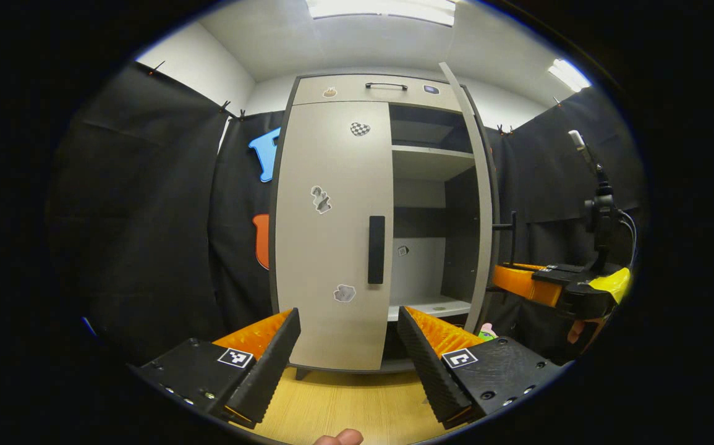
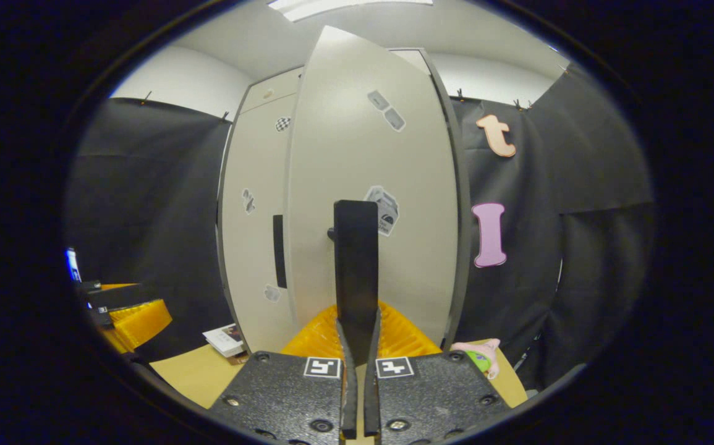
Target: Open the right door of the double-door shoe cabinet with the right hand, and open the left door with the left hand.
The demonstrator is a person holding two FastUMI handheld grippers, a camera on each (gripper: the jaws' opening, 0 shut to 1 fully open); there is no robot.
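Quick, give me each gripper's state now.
Left gripper: open, holding nothing, facing the closed left door.
Right gripper: shut on the right door's handle.

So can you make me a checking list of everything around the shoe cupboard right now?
Surface: wooden floor under the cupboard, bare in front.
Job's things: right door swung open, shelves inside look empty; left door shut, its black handle untouched.
Clutter: a pink and green toy on the floor by the right door; a small stack of papers on the floor to the left.
Grippers: right gripper clamped on the right door's handle; left gripper open, short of the left door.
Cables: a black cable on the right gripper's stalk.
Surroundings: black cloth walls, ceiling lights.
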